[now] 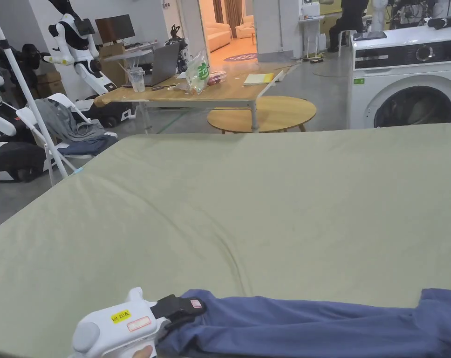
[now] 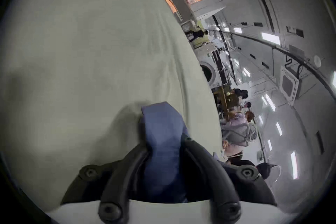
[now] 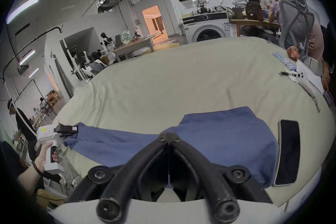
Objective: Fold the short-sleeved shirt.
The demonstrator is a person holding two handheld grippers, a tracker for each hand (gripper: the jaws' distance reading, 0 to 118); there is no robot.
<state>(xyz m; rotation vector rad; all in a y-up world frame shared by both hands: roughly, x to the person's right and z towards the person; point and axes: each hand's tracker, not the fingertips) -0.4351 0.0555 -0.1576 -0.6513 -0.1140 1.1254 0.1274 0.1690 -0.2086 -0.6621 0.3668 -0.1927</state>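
A blue short-sleeved shirt (image 1: 313, 326) lies stretched along the near edge of a pale green sheet-covered bed (image 1: 266, 200). The left gripper (image 1: 185, 307) pinches one end of the cloth between its jaws. The right gripper (image 3: 169, 138), jaws pressed together, appears to clamp the other end, probably to pull the shirt taut for folding. A phone (image 3: 288, 153) rests beside it. Beyond the far edge stands a washing machine (image 1: 406, 79).
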